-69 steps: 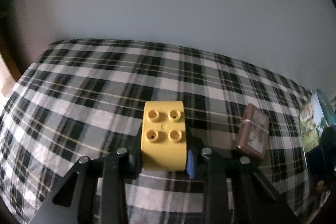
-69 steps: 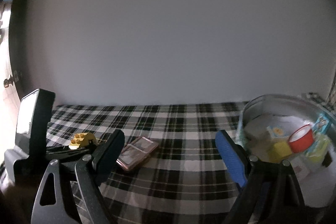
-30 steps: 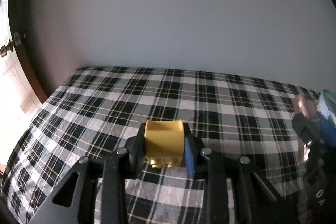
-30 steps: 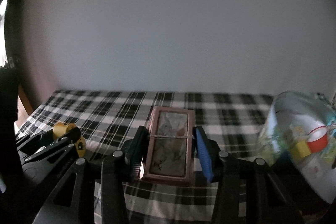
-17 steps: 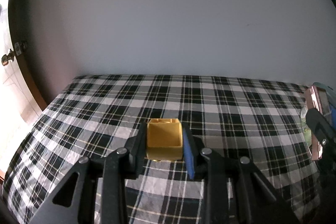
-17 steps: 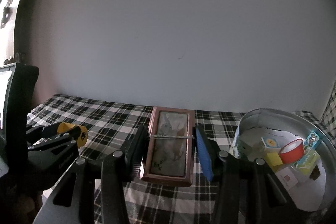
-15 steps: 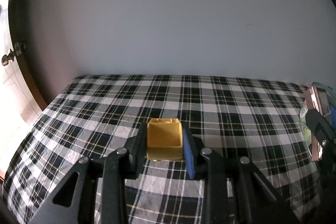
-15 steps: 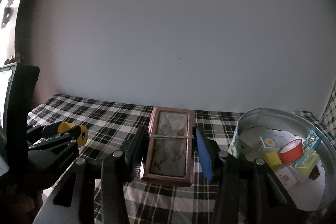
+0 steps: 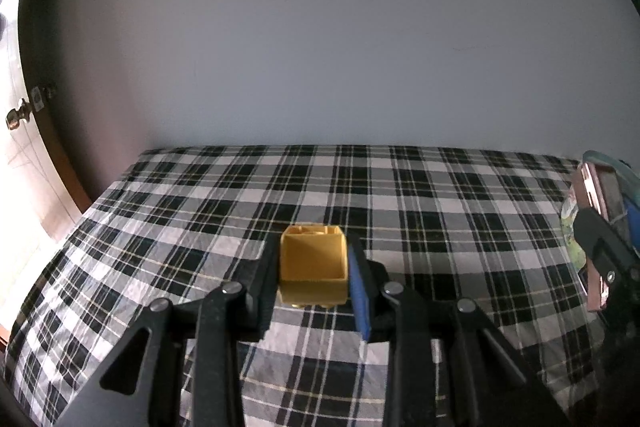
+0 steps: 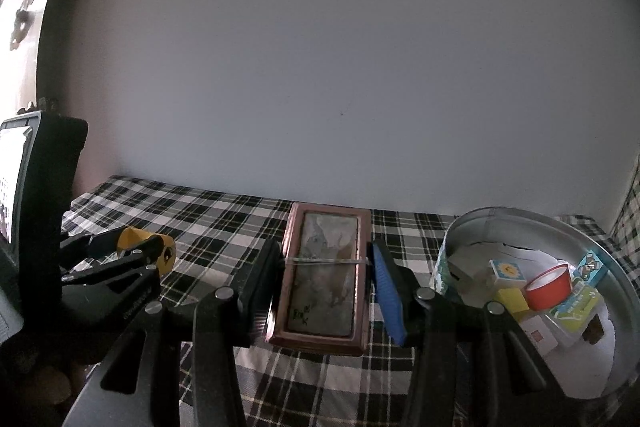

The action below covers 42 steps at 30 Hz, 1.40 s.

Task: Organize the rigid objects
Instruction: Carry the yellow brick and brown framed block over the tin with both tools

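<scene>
My left gripper (image 9: 313, 277) is shut on a yellow toy brick (image 9: 312, 263), held above the plaid cloth with its hollow underside facing up. The same brick (image 10: 146, 247) shows at the left of the right wrist view, between the left gripper's black fingers (image 10: 120, 259). My right gripper (image 10: 324, 279) is shut on a flat brown box (image 10: 322, 275) with a worn picture on its lid and a thin band across it. That box (image 9: 596, 227) also appears at the right edge of the left wrist view.
A round metal tin (image 10: 540, 227) stands at the right, holding a red-rimmed cup (image 10: 548, 285), a yellow block (image 10: 512, 301) and several small cartons. A black-and-white plaid cloth (image 9: 200, 211) covers the surface up to a plain wall. A door with a knob (image 9: 16, 117) is at the left.
Both grippers have lifted and tilted up a little since a second ago, so more wall shows. The yellow brick's hollow side has turned into view. Both grips are unchanged.
</scene>
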Each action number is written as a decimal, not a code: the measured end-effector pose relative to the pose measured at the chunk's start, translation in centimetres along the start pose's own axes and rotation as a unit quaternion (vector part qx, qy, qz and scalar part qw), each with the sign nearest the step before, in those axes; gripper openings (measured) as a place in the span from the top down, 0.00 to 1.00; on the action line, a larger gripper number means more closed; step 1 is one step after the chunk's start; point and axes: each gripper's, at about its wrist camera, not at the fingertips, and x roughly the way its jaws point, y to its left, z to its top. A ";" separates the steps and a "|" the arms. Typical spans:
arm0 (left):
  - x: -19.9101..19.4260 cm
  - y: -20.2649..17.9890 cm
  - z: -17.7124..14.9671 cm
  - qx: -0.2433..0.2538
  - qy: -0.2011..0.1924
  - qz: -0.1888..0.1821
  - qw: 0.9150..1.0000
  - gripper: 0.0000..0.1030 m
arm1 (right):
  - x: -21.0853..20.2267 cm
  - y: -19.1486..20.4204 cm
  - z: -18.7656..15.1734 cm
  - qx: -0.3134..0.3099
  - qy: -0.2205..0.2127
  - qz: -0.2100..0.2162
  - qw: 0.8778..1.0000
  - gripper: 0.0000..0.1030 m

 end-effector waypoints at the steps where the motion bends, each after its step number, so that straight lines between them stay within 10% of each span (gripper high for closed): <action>1: -0.1 -0.1 0.0 0.001 -0.002 0.000 1.000 0.71 | -0.1 -0.1 0.0 0.000 0.000 0.000 1.000 0.52; 42: -4.0 -6.0 -1.7 0.005 -0.006 -0.041 0.999 0.71 | -2.7 -3.7 -0.9 0.002 -0.015 -0.008 1.000 0.52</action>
